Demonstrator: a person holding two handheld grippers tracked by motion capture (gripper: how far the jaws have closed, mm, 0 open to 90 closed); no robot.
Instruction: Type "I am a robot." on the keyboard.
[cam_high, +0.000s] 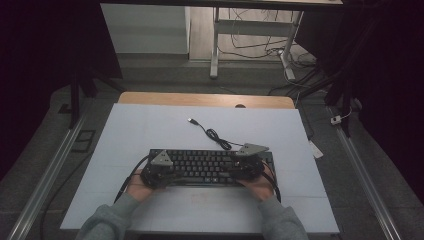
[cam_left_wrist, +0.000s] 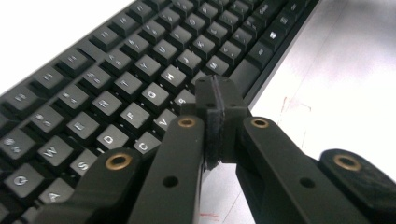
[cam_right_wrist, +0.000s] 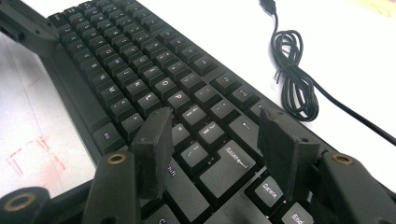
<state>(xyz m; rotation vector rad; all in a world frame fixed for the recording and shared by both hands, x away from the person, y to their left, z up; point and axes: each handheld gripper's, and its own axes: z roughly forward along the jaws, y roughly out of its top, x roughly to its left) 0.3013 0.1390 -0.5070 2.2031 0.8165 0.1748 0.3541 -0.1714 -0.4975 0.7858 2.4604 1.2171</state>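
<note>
A black keyboard lies flat on the white worktop, towards the person's side and roughly centred, its long side running left to right. Its black cable leaves the far edge, gathers into a loose coil just behind the keyboard, and ends in a plug lying farther out on the worktop.

The left gripper sits over the left end of the keyboard, held in the person's left hand. In the left gripper view its jaws are pressed together, pad against pad, with nothing between them; their tip hangs above the lower letter rows near the front edge of the keyboard. I cannot tell whether the tip touches a key.

The right gripper sits over the right end, in the right hand. In the right gripper view its jaws stand apart, spanning several keys around the enter and shift keys of the keyboard, and grip nothing. The coiled cable lies on the worktop beyond the far edge, near the jaws.

Grey sleeves come in from the bottom of the high view.
</note>
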